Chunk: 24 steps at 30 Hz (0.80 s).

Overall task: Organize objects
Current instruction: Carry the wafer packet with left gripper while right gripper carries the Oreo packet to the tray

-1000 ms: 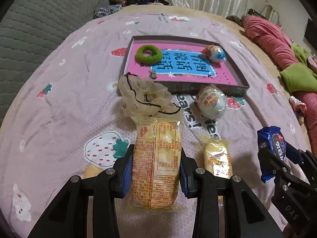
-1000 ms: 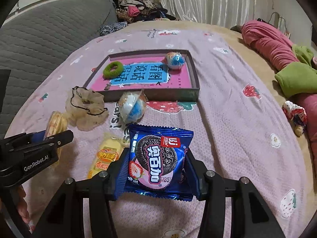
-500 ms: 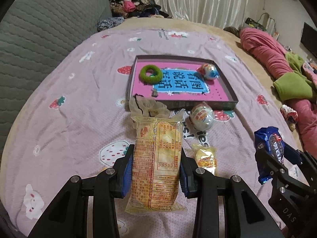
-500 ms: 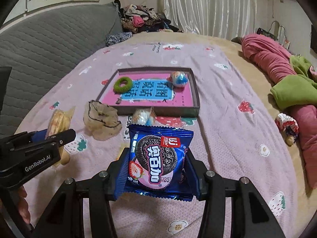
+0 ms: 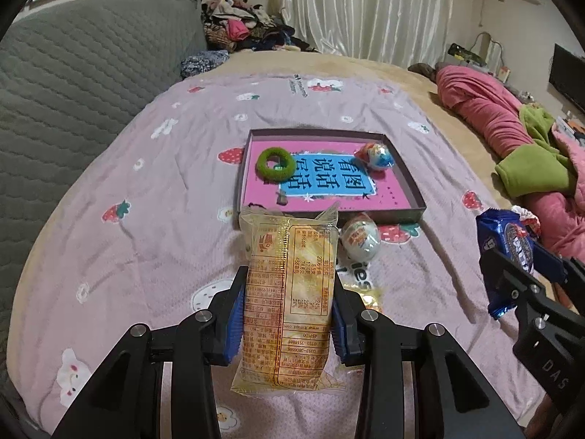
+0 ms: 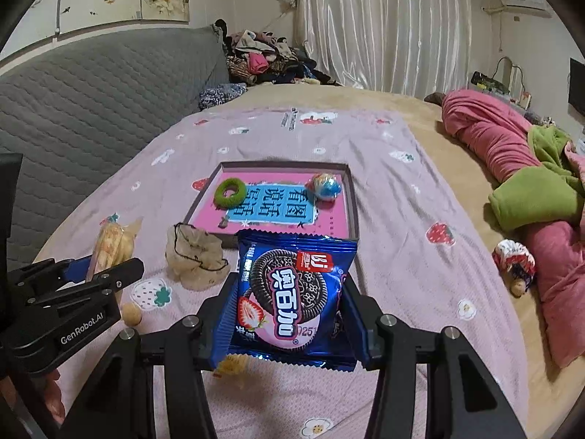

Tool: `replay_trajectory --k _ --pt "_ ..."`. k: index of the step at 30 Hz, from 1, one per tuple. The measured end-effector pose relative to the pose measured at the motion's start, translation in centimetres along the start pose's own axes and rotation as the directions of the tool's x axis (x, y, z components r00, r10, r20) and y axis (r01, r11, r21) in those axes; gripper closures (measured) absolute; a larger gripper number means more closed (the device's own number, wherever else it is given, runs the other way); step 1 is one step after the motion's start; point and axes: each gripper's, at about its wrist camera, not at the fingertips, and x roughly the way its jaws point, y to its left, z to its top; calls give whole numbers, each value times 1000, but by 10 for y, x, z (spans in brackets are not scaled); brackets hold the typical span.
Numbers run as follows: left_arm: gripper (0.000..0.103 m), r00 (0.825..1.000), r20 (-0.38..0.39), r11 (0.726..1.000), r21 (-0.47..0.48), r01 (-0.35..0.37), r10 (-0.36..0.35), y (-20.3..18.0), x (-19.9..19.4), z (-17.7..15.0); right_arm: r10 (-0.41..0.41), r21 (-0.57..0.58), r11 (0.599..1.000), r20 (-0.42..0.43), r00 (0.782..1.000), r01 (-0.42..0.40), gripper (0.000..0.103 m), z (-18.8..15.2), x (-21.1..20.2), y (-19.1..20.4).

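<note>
Both grippers are matte black with angular linkage arms, silver round screw heads at the joints and ribbed blue pads. The left gripper (image 6: 91, 274), at the frame's left edge, carries white "GenRobot.AI" lettering; the right gripper (image 5: 512, 274), at the right edge, shows "DAS".

I see both views lit evenly by soft indoor light, a little dim, with faint shadows on the bedspread (image 5: 153, 190). The curtain (image 6: 384, 25) shines palely. Fisheye bending curves the edges and black corners frame each view. Everything looks reasonably sharp, and the snack wrappers show slight glare.
</note>
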Motion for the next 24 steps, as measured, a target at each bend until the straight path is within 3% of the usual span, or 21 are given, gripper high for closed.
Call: replay_trajectory --k 11,24 --pt "63 999 36 1000 9 -4 4 -2 2 30 -14 -13 1000 41 999 15 51 30 3 -8" --pt "63 998 57 1000 17 -11 10 -10 46 75 -8 -26 1000 76 997 10 51 72 42 -20"
